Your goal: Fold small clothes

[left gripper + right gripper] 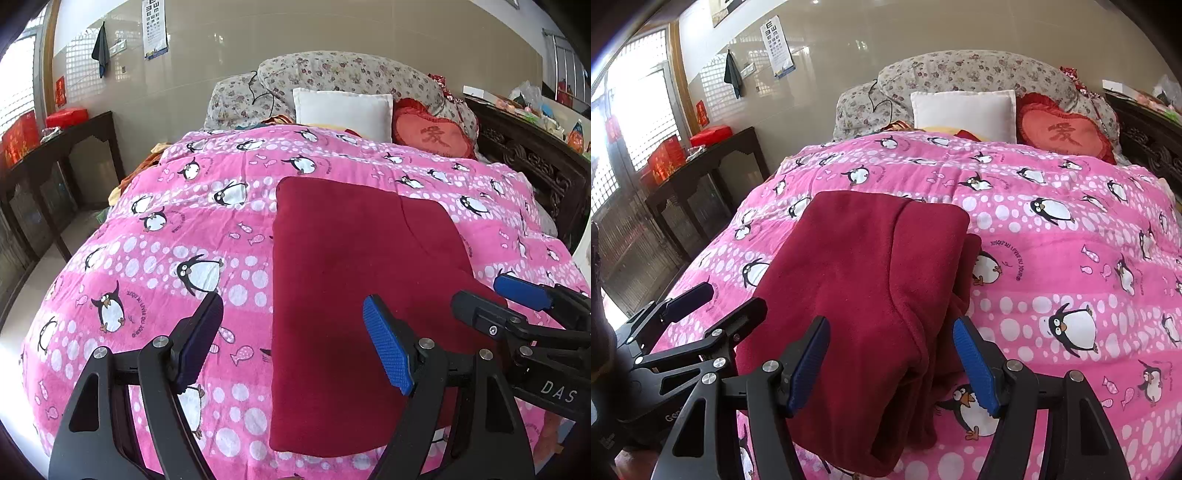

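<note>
Here, one folded maroon garment [354, 280], two grippers — left gripper [295, 339], right gripper [892, 365] — both wide apart, empty.

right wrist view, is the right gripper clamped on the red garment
No, the right gripper stands open above the red garment, its blue pads apart and not pressing the cloth.

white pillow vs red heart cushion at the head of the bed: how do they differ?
Colour: the white pillow is plain white; the red heart cushion is red with a paler centre.
Shape: the pillow is rectangular with a flat flange edge; the cushion is heart-shaped with a ruffled border.
Marking: the pillow is blank; the cushion carries a large character on its face.
Shared: both stand propped against the floral bedding, side by side behind the pink penguin quilt.
</note>
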A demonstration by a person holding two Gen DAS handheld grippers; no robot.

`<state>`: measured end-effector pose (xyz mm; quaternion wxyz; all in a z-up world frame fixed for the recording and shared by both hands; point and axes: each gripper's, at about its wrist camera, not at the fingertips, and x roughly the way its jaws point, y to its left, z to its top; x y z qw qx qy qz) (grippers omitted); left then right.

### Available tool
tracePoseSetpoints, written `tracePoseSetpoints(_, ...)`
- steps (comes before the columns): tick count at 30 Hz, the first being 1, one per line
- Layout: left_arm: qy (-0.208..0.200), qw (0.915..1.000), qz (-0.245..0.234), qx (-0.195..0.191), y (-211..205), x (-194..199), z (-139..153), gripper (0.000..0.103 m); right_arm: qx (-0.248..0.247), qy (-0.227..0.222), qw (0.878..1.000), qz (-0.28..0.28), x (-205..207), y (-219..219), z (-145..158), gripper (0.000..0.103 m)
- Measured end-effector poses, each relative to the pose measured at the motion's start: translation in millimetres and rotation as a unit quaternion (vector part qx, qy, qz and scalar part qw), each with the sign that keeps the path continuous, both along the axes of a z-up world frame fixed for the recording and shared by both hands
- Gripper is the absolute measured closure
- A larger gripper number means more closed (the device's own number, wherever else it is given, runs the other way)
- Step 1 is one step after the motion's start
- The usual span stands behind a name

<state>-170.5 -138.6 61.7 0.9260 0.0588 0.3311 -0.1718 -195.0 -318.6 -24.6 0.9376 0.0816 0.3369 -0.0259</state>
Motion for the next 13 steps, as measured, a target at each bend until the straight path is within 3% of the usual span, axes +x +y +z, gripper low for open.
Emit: tracePoseSetpoints(13,-0.013,0.9999,-0.006,0.002,0.4,0.7,0.8,0.024,0.004,0.001,1.000,-0.002,-0.8,-1.8,-1.9,0.036)
